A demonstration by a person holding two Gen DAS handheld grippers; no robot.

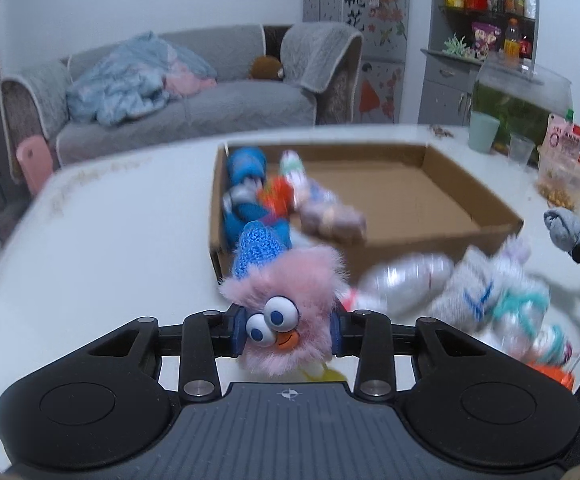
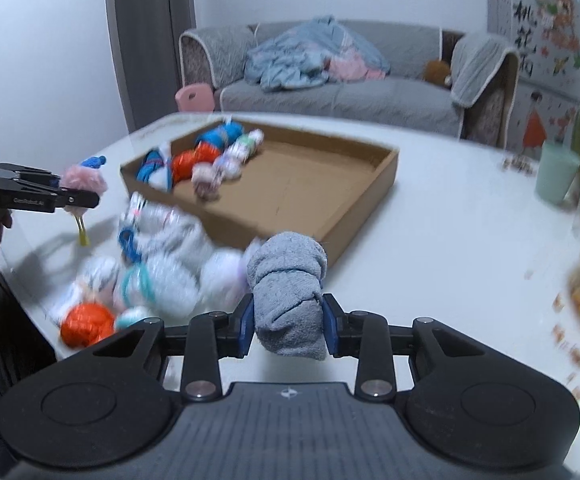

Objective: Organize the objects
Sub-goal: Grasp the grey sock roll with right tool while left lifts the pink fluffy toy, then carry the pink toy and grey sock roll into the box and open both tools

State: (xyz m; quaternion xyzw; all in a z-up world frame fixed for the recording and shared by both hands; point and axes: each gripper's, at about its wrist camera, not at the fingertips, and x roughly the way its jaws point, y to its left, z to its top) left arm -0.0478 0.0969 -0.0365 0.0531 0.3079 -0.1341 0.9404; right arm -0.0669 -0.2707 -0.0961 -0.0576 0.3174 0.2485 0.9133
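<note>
Left tool [image 1: 287, 334] pinches our squashy pink plush [image 1: 285, 304] mid-body, right tool [image 2: 287, 326] clamps the soft rolled sock [image 2: 287, 292] centrally; both light.

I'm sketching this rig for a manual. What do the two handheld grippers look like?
Both match: the left gripper and right gripper have matte black bodies, two round side discs, silver pivot bolts, blue finger pads, and a ribbed grey centre plate with a small compass-like emblem.

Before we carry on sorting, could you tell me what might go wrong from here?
The left gripper pinches only the pink fuzzy toy's soft fur, so it may slip. The right gripper holds the grey sock roll, which could unroll. Either might catch the cardboard box's wall going in.
</note>
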